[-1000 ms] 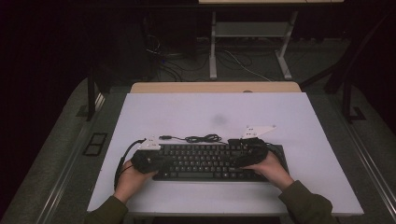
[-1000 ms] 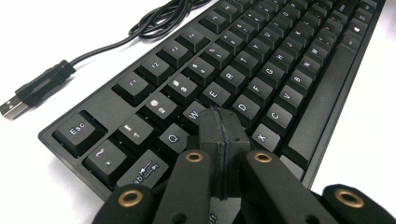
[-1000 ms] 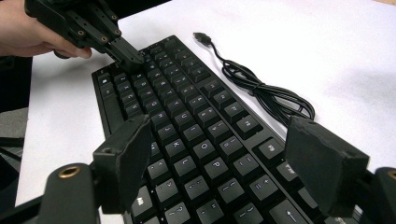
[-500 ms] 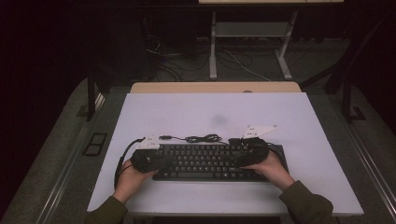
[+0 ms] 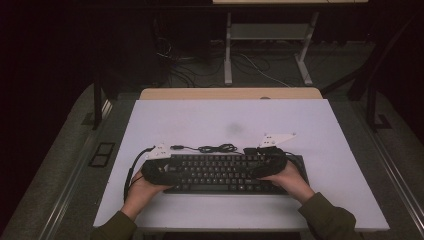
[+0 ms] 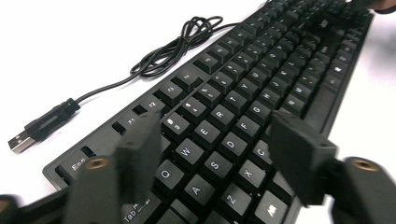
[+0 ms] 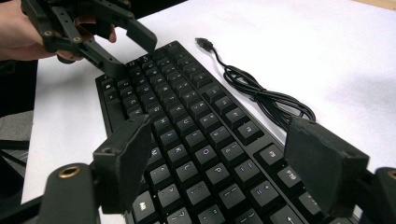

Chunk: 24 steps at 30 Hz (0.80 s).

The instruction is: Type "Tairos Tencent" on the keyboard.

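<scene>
A black keyboard (image 5: 220,172) lies flat on the white table near its front edge. Its black cable (image 5: 210,148) lies coiled behind it and ends in a loose USB plug (image 6: 21,140). My left gripper (image 6: 217,130) hovers over the keyboard's left end. Its jaws have just been opening and now stand apart above the letter keys, pressing on nothing. From the right gripper view, the left gripper (image 7: 133,56) hangs open over the far corner. My right gripper (image 7: 219,130) stands open over the keyboard's right half, with keys below it and nothing gripped.
The white table top (image 5: 230,120) stretches bare behind the cable, with a faint grey smudge (image 5: 234,128) on it. A wooden strip (image 5: 230,93) borders its far edge. Beyond it, a metal stand (image 5: 265,35) and cables sit on the dark floor.
Both hands stay at the keyboard's two ends. The high view shows no visible shift of keyboard, cable or grippers.
</scene>
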Each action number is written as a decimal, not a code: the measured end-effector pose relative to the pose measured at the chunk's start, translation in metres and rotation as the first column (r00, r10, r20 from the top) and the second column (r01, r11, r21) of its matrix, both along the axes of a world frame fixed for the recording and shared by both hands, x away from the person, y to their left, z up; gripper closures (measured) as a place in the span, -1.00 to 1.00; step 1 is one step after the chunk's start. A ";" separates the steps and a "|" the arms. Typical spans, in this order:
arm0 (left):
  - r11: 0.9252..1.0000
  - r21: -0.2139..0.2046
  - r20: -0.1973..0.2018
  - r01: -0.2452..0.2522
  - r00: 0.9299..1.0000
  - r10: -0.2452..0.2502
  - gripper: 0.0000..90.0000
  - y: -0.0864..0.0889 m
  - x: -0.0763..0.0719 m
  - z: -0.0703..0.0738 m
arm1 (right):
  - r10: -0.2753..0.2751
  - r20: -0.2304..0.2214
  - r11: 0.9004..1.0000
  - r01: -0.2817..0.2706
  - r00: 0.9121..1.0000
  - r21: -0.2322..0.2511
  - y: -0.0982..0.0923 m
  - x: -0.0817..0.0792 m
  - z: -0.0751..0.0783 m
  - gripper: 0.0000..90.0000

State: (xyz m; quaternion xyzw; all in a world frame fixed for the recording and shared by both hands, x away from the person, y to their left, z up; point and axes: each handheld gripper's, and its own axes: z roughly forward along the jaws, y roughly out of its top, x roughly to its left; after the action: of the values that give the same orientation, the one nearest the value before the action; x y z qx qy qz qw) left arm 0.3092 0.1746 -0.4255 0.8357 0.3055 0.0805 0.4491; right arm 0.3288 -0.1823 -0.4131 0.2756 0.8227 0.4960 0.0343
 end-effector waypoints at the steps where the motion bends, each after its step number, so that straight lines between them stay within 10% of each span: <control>1: 1.000 0.001 0.005 -0.001 1.000 0.001 -0.44 -0.001 0.000 0.000 | 0.002 -0.001 1.000 -0.002 1.000 0.000 0.001 0.000 0.000 -0.49; 24: 1.000 0.011 0.008 0.004 1.000 -0.004 -0.99 -0.009 -0.001 -0.003 | 0.015 -0.007 1.000 -0.015 1.000 0.020 0.017 0.013 0.006 -0.45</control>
State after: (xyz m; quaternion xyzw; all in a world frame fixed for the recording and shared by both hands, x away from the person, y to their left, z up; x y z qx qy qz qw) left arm 0.3080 0.1657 -0.4285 0.8385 0.3015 0.0844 0.4460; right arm 0.3415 -0.1652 -0.4069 0.2714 0.8199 0.5034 0.0248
